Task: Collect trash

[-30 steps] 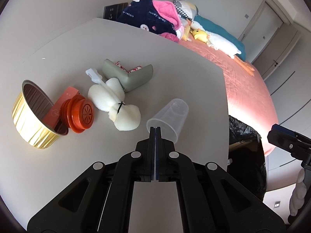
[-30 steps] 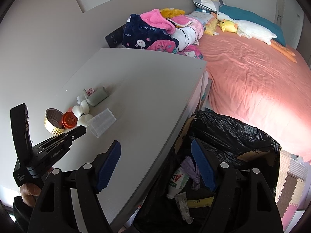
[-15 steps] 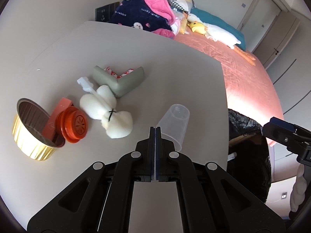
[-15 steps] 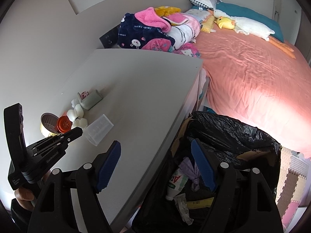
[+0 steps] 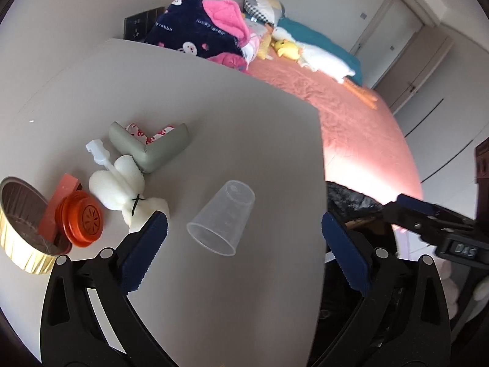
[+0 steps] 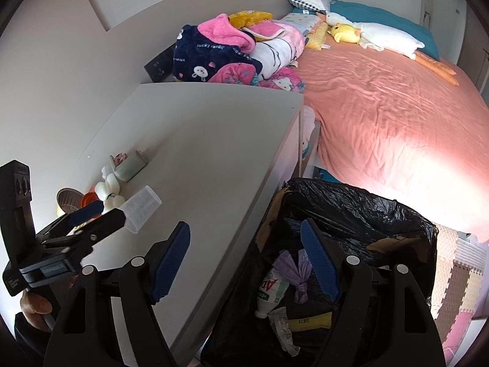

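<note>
The left gripper [image 5: 244,235] has just been opening, its jaws now wide and bare, with one clear plastic cup [image 5: 221,218] lying on its side on the table [image 5: 244,128] just ahead between the pads, untouched. Its long axis runs up and away, mouth toward the gripper. The right gripper [image 6: 244,260], half open and empty, hangs over the one black bin bag [image 6: 351,211], so the left is nearer. Beyond lie one orange lid [image 5: 82,218], one foil cup [image 5: 18,229], one grey corner guard [image 5: 149,150], one white foam lump [image 5: 122,186]
</note>
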Demonstrator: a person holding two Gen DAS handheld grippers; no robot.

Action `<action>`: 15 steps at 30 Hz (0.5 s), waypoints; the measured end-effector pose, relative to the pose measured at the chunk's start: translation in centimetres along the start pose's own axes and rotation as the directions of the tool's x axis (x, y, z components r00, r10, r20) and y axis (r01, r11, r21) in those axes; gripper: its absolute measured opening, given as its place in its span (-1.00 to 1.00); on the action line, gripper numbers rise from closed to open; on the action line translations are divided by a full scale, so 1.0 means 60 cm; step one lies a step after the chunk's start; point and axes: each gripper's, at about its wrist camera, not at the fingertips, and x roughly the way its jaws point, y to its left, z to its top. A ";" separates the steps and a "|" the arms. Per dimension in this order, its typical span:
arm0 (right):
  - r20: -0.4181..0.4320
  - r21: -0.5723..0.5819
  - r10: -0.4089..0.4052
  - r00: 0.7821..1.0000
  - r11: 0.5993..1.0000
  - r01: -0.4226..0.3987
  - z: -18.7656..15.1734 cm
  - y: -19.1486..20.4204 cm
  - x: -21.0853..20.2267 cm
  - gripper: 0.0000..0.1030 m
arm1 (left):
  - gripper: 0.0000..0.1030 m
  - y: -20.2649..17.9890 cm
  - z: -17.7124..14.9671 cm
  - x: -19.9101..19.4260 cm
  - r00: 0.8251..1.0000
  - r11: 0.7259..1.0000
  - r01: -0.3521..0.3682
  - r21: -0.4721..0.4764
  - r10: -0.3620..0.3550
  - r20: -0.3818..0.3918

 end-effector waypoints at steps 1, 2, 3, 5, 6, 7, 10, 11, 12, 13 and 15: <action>0.000 0.002 0.000 1.000 1.000 0.000 0.000 -0.001 0.000 0.48 | 0.89 -0.003 0.002 0.008 1.000 1.000 -0.013 0.014 0.013 -0.006; 0.000 0.003 -0.002 1.000 1.000 0.002 0.001 -0.003 0.001 0.48 | 0.89 -0.005 0.002 0.016 1.000 0.999 -0.019 0.026 0.019 -0.014; -0.001 0.004 -0.005 1.000 1.000 0.005 0.002 -0.004 0.003 0.48 | 0.89 -0.007 0.003 0.026 0.999 0.999 -0.025 0.036 0.026 -0.021; -0.006 0.009 -0.006 1.000 1.000 0.006 0.003 -0.006 0.006 0.48 | 0.89 -0.007 0.005 0.039 0.999 0.998 -0.036 0.048 0.038 -0.028; -0.007 0.011 -0.007 1.000 1.000 0.007 0.003 -0.009 0.007 0.48 | 0.88 -0.006 0.005 0.045 0.999 0.998 -0.039 0.052 0.040 -0.026; -0.008 0.012 -0.009 1.000 1.000 0.009 0.003 -0.010 0.008 0.48 | 0.84 -0.005 0.007 0.051 0.999 0.998 -0.039 0.053 0.041 -0.028; -0.014 0.015 -0.011 1.000 1.000 0.012 0.005 -0.013 0.012 0.48 | 0.48 0.000 0.012 0.069 0.997 0.997 -0.045 0.058 0.048 -0.053; -0.016 0.016 -0.012 1.000 1.000 0.012 0.005 -0.014 0.013 0.48 | 0.41 0.006 0.015 0.076 0.996 0.997 -0.050 0.062 0.054 -0.067; -0.017 0.016 -0.012 1.000 1.000 0.013 0.006 -0.016 0.014 0.48 | 0.35 0.008 0.017 0.080 0.995 0.996 -0.054 0.065 0.059 -0.077; -0.018 0.016 -0.013 1.000 1.000 0.013 0.006 -0.016 0.015 0.48 | 0.33 0.011 0.019 0.087 0.994 0.996 -0.059 0.069 0.065 -0.088; -0.022 0.016 -0.013 1.000 1.000 0.014 0.007 -0.015 0.019 0.48 | 0.29 0.011 0.017 0.093 0.993 0.994 -0.064 0.083 0.072 -0.092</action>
